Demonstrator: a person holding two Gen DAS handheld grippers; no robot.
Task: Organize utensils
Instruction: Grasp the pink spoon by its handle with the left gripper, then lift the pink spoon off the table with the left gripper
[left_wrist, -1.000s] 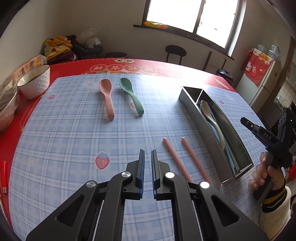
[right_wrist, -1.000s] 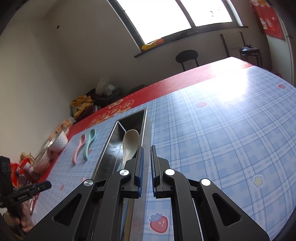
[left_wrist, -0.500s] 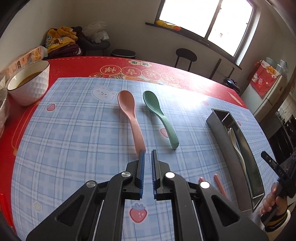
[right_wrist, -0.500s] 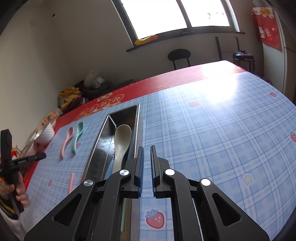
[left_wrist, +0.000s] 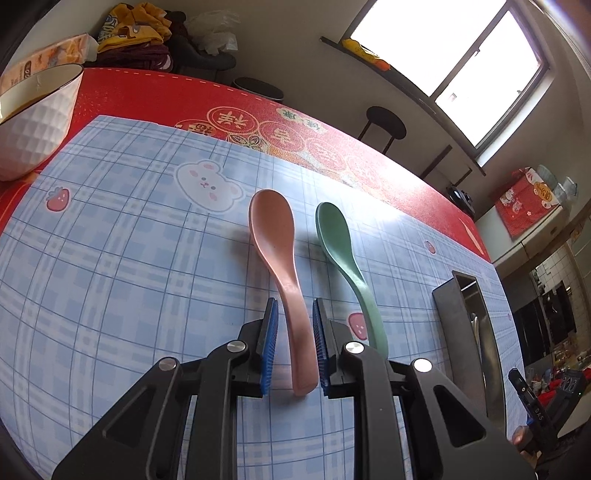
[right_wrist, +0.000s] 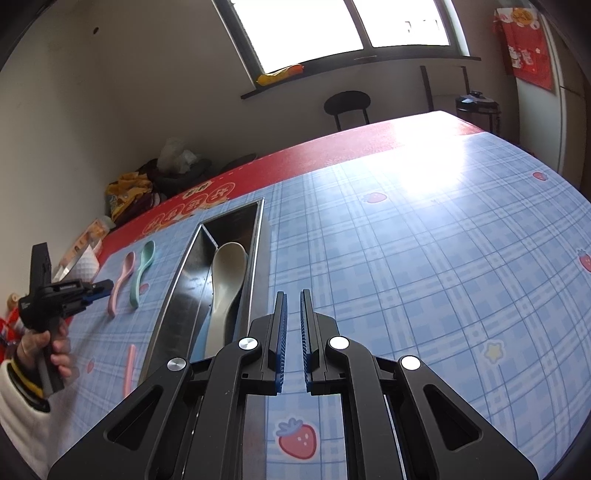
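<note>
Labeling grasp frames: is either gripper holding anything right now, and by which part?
Nothing is held. The left gripper is open, its jaws either side of the pink spoon handle, not yet shut on it. The right gripper is empty above the table.

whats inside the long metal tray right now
The long stainless steel tray holds a cream spoon lying over something pale blue. The right gripper hides its near end, so anything there is unseen.

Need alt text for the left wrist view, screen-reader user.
The left gripper is open, its blue-padded fingers either side of a pink spoon handle on a blue plaid tablecloth. A green spoon lies just right of it, a steel tray at far right, a white bowl at upper left.
</note>
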